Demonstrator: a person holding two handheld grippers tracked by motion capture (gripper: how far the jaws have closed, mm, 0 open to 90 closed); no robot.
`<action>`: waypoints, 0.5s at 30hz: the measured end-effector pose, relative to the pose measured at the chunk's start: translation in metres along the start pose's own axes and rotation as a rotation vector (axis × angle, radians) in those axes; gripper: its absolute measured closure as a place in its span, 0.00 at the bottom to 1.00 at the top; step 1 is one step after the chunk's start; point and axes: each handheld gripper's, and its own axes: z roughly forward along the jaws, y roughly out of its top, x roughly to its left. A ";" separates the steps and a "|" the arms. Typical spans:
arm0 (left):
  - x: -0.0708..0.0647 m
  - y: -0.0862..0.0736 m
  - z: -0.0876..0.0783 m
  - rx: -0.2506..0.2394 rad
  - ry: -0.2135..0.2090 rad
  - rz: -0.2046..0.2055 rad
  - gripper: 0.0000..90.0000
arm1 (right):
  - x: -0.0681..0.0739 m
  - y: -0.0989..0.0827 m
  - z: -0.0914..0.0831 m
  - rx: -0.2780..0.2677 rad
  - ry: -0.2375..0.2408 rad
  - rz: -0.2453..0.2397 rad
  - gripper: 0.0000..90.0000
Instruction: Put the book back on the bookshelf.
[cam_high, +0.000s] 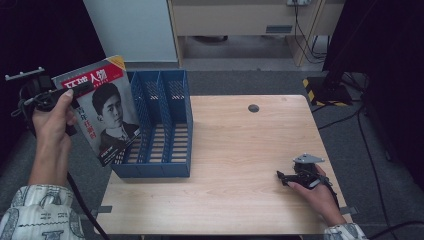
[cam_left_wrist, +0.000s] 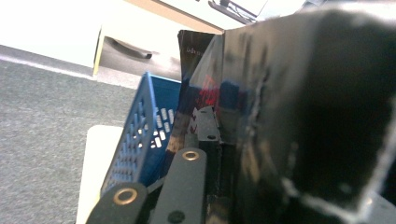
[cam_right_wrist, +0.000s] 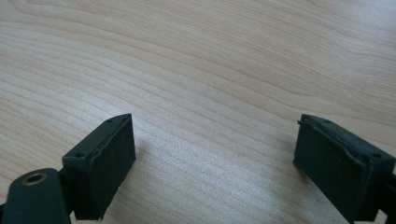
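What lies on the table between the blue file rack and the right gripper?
Nothing: the high view shows bare wood between the file rack and the right gripper.

The magazine (cam_high: 102, 107) held up off the table's left edge carries the only readable print. Across the top of its cover runs a red band with large white Chinese characters, of which the last two read 人物; the ones before them are partly covered by the thumb and jaw. Down the left side of the cover, beside the portrait, stands a column of red characters too small to make out, and a line of small print along the bottom edge is equally illegible. In the left gripper view, faint pale lettering shows near the magazine's top edge, too blurred to read.
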 end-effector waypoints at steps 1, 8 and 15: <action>-0.001 0.000 0.002 -0.002 -0.003 0.002 0.96 | 0.000 0.000 0.000 0.000 0.000 0.000 0.14; -0.008 -0.004 0.014 -0.019 -0.019 0.008 0.96 | 0.000 0.000 0.000 0.002 0.002 0.000 0.14; -0.012 -0.006 0.019 -0.011 -0.017 0.023 0.96 | 0.000 0.000 0.000 0.002 0.002 0.000 0.14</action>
